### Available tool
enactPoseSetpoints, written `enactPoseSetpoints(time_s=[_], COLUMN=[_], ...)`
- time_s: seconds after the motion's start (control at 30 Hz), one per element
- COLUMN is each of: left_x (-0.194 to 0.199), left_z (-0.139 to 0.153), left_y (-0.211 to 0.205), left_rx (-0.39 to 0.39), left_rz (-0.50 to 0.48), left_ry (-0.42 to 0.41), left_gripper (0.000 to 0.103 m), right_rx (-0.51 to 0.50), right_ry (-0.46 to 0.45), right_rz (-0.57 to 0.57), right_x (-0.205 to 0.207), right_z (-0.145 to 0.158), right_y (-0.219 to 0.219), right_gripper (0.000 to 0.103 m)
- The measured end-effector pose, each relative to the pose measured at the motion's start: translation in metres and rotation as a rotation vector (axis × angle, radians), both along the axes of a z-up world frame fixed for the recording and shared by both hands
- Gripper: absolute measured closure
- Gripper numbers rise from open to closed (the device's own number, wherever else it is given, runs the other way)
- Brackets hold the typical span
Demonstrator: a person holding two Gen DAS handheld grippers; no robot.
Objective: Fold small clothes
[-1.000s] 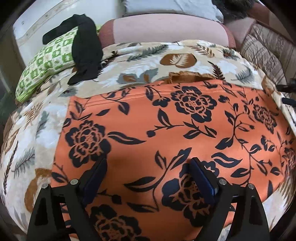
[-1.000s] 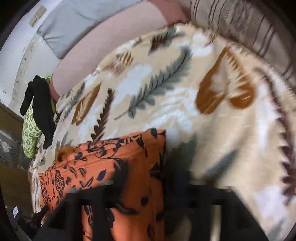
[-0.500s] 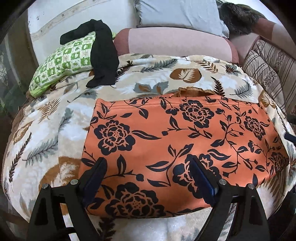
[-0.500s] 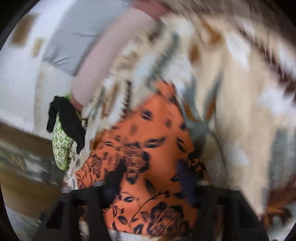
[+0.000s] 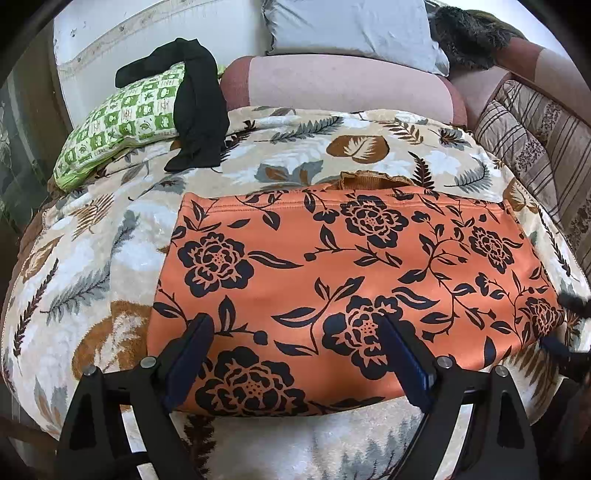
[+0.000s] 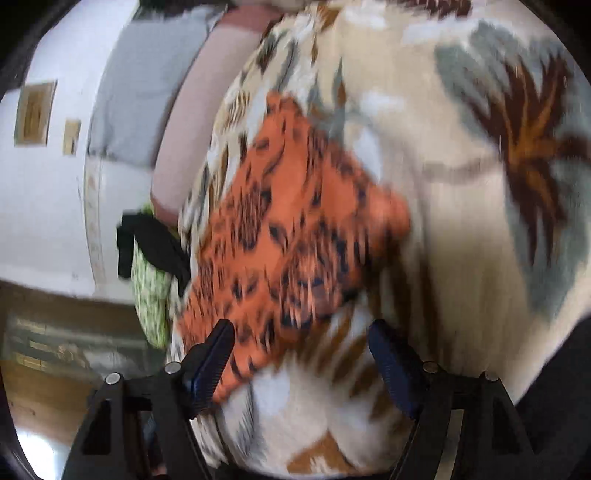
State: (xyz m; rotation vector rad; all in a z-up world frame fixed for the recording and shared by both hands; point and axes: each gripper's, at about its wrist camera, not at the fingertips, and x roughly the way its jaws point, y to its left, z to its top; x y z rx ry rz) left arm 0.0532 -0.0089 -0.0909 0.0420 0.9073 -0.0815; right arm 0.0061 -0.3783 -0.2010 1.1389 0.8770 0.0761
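Observation:
An orange garment with black flowers (image 5: pixel 351 266) lies folded into a flat rectangle on the leaf-print blanket (image 5: pixel 92 258). My left gripper (image 5: pixel 293 325) hovers open over the garment's near edge, its pads apart and nothing pinched between them. In the blurred right wrist view the garment (image 6: pixel 288 221) runs away to the upper left across the blanket (image 6: pixel 461 240). My right gripper (image 6: pixel 301 328) is open at the garment's near corner, left pad over the orange cloth and right pad over the blanket. Its dark fingers (image 5: pixel 557 345) show blurred at the garment's right end.
A green checked pillow (image 5: pixel 122 118) with a black garment (image 5: pixel 199 107) draped over it lies at the back left. A pink bolster (image 5: pixel 347 88) and a grey pillow (image 5: pixel 351 26) line the back. A striped cushion (image 5: pixel 535 133) borders the right side.
The left gripper has drawn back and up, so the whole garment shows. The right gripper has rolled and swung down from the garment's far corner to its near corner, with its jaws wider.

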Motion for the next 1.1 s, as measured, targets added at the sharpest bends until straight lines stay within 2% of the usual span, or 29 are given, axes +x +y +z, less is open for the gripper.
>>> enactPoseSetpoints(time_s=[0.13, 0.2, 0.27, 0.33, 0.37, 0.43, 0.53, 0.57, 0.67, 0.73, 0.77, 0.83, 0.87, 0.9, 0.93, 0.97, 1.03, 1.1], left_x=[0.007, 0.012, 0.015, 0.020, 0.023, 0.034, 0.046, 0.045, 0.031, 0.032, 0.039, 0.055, 0.055, 0.055, 0.056, 0.057, 0.056, 0.044], left_z=[-0.012, -0.018, -0.015, -0.009, -0.009, -0.018, -0.041, -0.038, -0.010, -0.012, -0.026, -0.062, -0.062, -0.061, -0.059, -0.056, -0.051, -0.034], left_y=[-0.009, -0.014, -0.017, -0.019, -0.021, -0.027, -0.039, -0.042, -0.047, -0.053, -0.056, -0.059, -0.058, -0.060, -0.060, -0.057, -0.047, -0.026], left_rx=[0.033, 0.057, 0.055, 0.021, 0.010, 0.001, 0.073, 0.080, 0.015, 0.047, 0.074, 0.115, 0.109, 0.122, 0.120, 0.100, 0.048, -0.011], left_rz=[-0.011, -0.019, -0.021, -0.012, -0.012, -0.020, -0.031, -0.031, -0.070, -0.084, -0.084, -0.093, -0.097, -0.108, -0.108, -0.107, -0.111, -0.055], left_ry=[0.021, 0.039, 0.018, -0.015, -0.012, 0.025, 0.091, 0.086, -0.056, -0.080, -0.036, 0.104, 0.057, 0.051, 0.064, 0.074, 0.082, 0.022], left_gripper=[0.013, 0.013, 0.013, 0.013, 0.013, 0.013, 0.013, 0.013, 0.013, 0.012, 0.012, 0.010, 0.009, 0.009, 0.009, 0.009, 0.010, 0.010], right_rx=[0.070, 0.048, 0.031, 0.008, -0.034, -0.097, -0.081, -0.080, -0.123, -0.158, -0.167, -0.154, -0.161, -0.169, -0.172, -0.171, -0.247, -0.330], right_ry=[0.019, -0.006, -0.028, -0.047, -0.044, 0.011, 0.017, 0.013, -0.023, -0.006, 0.013, 0.008, 0.010, 0.014, 0.029, 0.039, 0.020, -0.051], right_rz=[-0.075, -0.070, -0.061, -0.055, -0.039, -0.016, -0.027, -0.025, -0.001, 0.016, 0.003, -0.028, -0.030, -0.021, 0.006, 0.033, 0.077, 0.125], right_x=[0.014, 0.016, 0.019, 0.025, 0.029, 0.037, 0.041, 0.042, 0.045, 0.046, 0.048, 0.048, 0.050, 0.054, 0.061, 0.066, 0.075, 0.083], right_z=[-0.013, -0.009, 0.002, 0.011, 0.012, 0.003, -0.003, -0.002, 0.009, 0.007, 0.003, 0.000, -0.001, 0.000, 0.002, 0.003, 0.027, 0.067], right_y=[-0.016, -0.019, -0.023, -0.022, -0.022, -0.017, -0.018, -0.018, -0.016, -0.015, -0.016, -0.019, -0.019, -0.018, -0.016, -0.013, 0.001, 0.026], right_gripper=[0.025, 0.028, 0.041, 0.042, 0.042, 0.040, 0.039, 0.038, 0.040, 0.040, 0.040, 0.040, 0.040, 0.046, 0.061, 0.091, 0.091, 0.091])
